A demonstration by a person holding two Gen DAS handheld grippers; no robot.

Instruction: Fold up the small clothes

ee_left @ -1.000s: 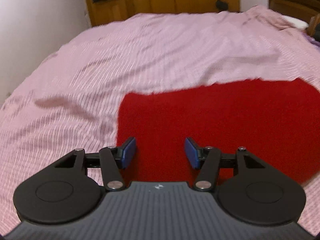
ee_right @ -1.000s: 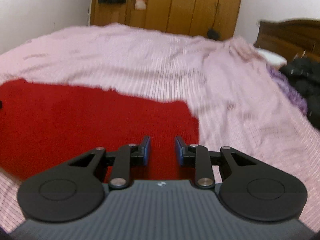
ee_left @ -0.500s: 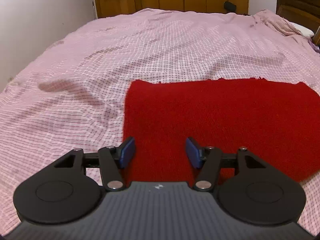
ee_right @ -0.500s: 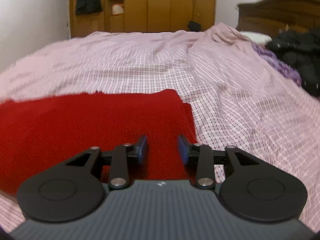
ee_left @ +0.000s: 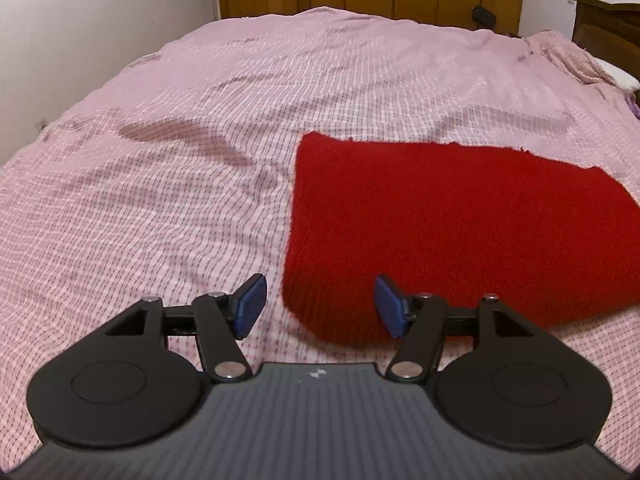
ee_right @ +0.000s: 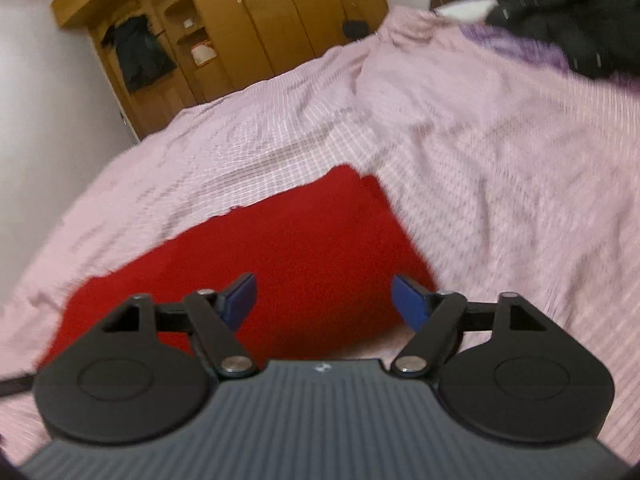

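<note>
We judge we are lining up for a fold: the red cloth [ee_left: 460, 224] lies flat on the pink checked bedspread [ee_left: 160, 200], our left gripper [ee_left: 318, 304] at its near left corner and right gripper [ee_right: 324, 300] at its near right, both jaws apart and empty, so next each must close on a corner.

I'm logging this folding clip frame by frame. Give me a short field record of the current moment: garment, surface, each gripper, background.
garment: red knit cloth, lying flat as a rectangle
surface: pink checked bedsheet
left gripper: open, empty, at the cloth's near left corner
right gripper: open, empty, at the near right corner, view blurred and tilted
background: wooden wardrobe; dark clothes pile
</note>
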